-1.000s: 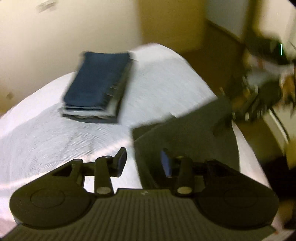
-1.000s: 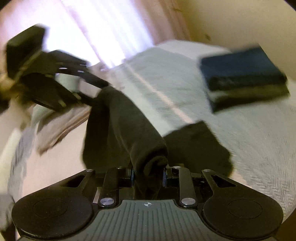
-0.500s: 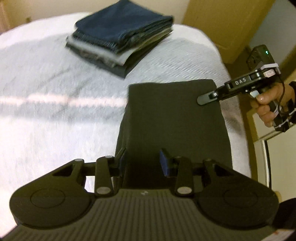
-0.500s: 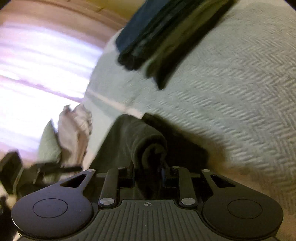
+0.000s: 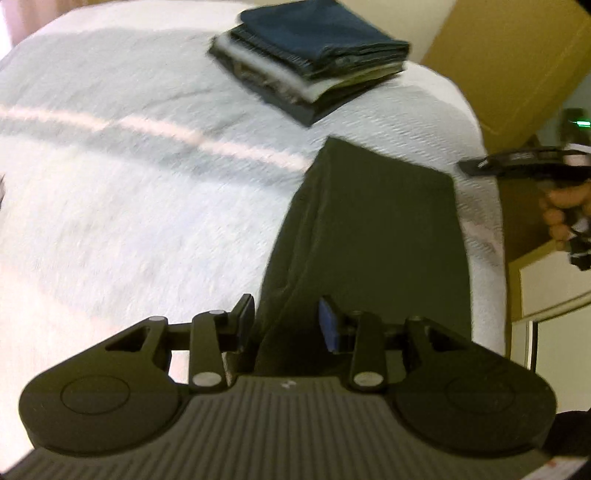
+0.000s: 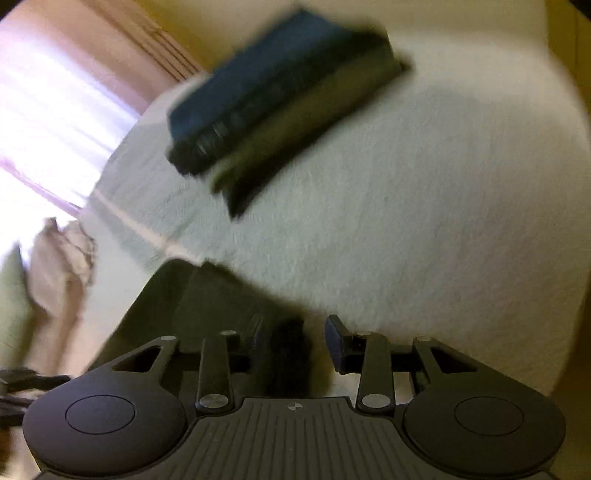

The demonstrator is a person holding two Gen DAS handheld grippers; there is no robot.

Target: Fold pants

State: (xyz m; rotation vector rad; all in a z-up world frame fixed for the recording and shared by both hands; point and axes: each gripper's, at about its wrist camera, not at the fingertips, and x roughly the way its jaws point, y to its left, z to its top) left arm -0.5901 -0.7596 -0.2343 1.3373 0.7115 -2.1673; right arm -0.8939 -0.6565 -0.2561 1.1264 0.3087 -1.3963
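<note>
black pants (image 5: 373,236) lie folded flat on the bed (image 5: 129,206), long axis running from the left gripper (image 5: 286,319) toward the folded stack (image 5: 314,55); both sets of jaws spread, right gripper (image 6: 295,341) at the stack-side end, left nearer.

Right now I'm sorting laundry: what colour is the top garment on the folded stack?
Dark blue denim, clearest in the left wrist view.

Matt black cloth pants (image 5: 373,229); woven white bedspread (image 5: 129,206).
</note>
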